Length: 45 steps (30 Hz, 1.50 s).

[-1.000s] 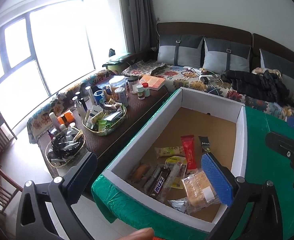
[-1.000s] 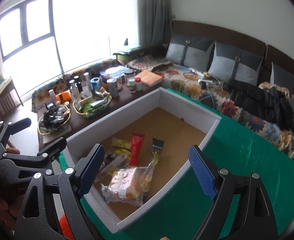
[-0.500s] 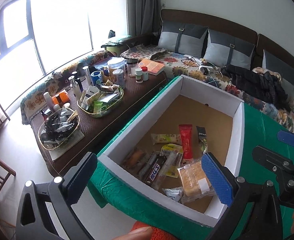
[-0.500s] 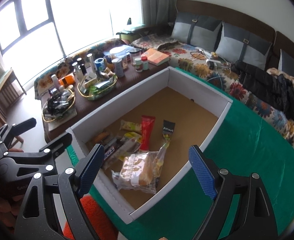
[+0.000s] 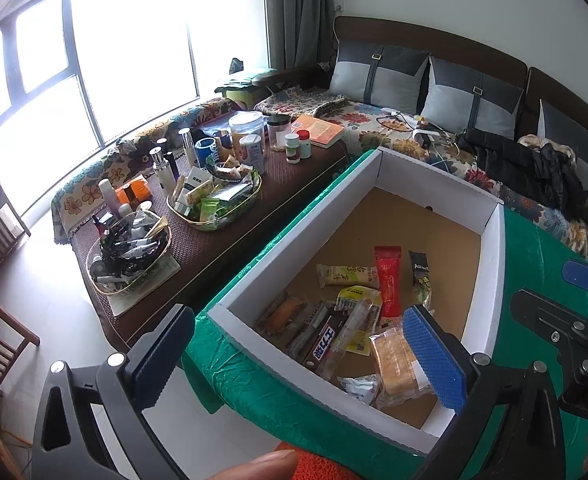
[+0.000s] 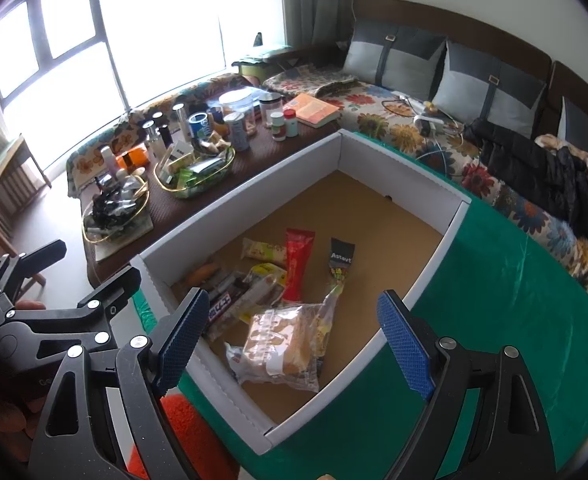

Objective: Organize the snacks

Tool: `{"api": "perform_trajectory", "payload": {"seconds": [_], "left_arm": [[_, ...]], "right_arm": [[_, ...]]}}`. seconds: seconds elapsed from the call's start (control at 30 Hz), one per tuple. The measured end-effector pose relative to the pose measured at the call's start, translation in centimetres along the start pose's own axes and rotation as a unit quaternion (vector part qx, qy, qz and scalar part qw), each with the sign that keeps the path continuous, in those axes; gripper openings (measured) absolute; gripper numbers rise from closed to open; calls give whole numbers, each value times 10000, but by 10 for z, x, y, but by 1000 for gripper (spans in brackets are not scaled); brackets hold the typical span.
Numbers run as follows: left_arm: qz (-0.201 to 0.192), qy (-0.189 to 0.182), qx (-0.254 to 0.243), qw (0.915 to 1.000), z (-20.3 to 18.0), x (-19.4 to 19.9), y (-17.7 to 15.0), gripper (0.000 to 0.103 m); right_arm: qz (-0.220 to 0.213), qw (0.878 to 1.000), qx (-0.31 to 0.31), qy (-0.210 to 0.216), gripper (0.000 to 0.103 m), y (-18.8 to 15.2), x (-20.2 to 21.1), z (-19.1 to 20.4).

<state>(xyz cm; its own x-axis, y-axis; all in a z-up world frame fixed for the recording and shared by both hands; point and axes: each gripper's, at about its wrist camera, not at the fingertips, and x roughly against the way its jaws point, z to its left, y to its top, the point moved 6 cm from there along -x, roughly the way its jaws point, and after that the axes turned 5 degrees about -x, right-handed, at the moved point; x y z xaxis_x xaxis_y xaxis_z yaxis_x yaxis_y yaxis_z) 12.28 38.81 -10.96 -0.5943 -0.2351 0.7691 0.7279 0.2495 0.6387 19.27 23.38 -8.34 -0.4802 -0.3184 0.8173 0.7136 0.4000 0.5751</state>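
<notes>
Am holding both grippers, left (image 5: 298, 356) and right (image 6: 294, 338), wide, empty, over white corrugated box (image 6: 414, 292); crinkly clear-wrapped bread (image 6: 281, 344) lower centre; small labels unreadable.

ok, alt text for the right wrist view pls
The open right claw hovers above a white-walled cardboard box on a green cloth, over a clear bag of bread lying among snack bars and a red packet. The left claw shows at the left edge; a cluttered coffee table and sofa lie behind.
</notes>
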Motion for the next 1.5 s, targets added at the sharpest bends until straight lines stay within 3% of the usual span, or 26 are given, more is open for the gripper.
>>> {"api": "perform_trajectory", "payload": {"seconds": [0.5, 1.5], "left_arm": [[-40, 162, -101, 9998, -1, -2, 3, 103], [50, 59, -318, 9995, -10, -19, 9, 103]], "right_arm": [[54, 10000, -1, -17, 88, 2, -6, -1], [110, 9999, -47, -72, 88, -7, -20, -10]]}}
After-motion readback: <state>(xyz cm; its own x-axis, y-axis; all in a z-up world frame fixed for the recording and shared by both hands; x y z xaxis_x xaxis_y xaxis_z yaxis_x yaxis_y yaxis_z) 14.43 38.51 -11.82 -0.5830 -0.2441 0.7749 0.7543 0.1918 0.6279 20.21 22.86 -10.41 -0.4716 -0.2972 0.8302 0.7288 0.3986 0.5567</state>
